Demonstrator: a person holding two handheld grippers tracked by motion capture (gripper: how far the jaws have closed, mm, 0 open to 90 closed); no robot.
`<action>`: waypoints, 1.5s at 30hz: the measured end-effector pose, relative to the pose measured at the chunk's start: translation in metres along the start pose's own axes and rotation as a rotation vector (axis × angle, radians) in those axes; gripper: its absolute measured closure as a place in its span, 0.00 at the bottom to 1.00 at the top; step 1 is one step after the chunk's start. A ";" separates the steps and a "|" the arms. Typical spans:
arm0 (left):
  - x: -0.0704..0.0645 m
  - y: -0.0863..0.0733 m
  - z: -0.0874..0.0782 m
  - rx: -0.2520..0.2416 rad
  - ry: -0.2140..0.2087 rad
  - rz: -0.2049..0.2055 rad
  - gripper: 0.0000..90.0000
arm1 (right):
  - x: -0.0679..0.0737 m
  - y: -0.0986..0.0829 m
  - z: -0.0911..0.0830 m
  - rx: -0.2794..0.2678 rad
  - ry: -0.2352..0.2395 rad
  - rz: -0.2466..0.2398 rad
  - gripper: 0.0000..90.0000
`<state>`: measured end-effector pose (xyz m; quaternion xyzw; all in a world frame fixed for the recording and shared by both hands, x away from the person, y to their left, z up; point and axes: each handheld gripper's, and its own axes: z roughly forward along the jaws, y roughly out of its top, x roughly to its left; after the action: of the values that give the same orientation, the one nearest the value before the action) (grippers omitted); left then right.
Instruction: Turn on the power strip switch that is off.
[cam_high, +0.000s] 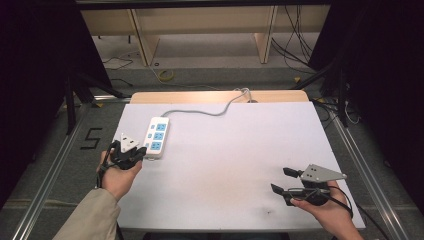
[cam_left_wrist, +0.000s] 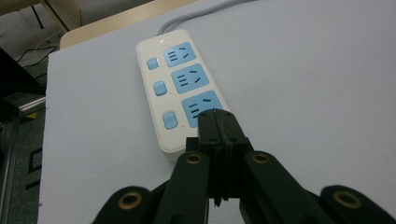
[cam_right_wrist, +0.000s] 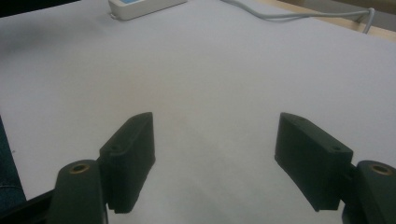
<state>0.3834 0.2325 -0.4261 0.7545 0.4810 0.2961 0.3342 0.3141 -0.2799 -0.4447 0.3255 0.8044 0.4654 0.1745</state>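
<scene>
A white power strip (cam_high: 156, 136) with three blue sockets and three blue switches lies at the left of the white table top (cam_high: 225, 165); its grey cord (cam_high: 200, 111) runs to the far edge. My left gripper (cam_high: 140, 151) is shut with nothing between its jaws, its tips just at the strip's near end. In the left gripper view the power strip (cam_left_wrist: 182, 88) lies ahead, and the left gripper (cam_left_wrist: 217, 126) has its closed tips over the nearest socket (cam_left_wrist: 201, 106). My right gripper (cam_high: 282, 180) stands open above bare table at the front right; the right gripper (cam_right_wrist: 215, 140) holds nothing.
The strip's near end (cam_right_wrist: 140, 7) and cord (cam_right_wrist: 289, 16) show far off in the right gripper view. A wooden board edge (cam_high: 220, 96) lies behind the table. Metal rails (cam_high: 370, 180) flank both sides, with cables on the floor beyond.
</scene>
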 end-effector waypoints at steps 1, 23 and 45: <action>0.001 0.001 0.001 0.000 0.003 0.002 1.00 | 0.000 0.000 0.000 0.000 0.000 0.000 0.32; 0.012 0.009 0.012 0.002 0.034 -0.022 1.00 | 0.000 0.000 0.000 0.000 0.001 -0.002 0.32; 0.021 0.015 0.023 0.016 0.053 -0.032 1.00 | 0.000 0.000 0.000 -0.002 0.000 -0.001 0.32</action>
<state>0.4169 0.2424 -0.4257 0.7414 0.5039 0.3067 0.3199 0.3143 -0.2798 -0.4451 0.3248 0.8042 0.4660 0.1749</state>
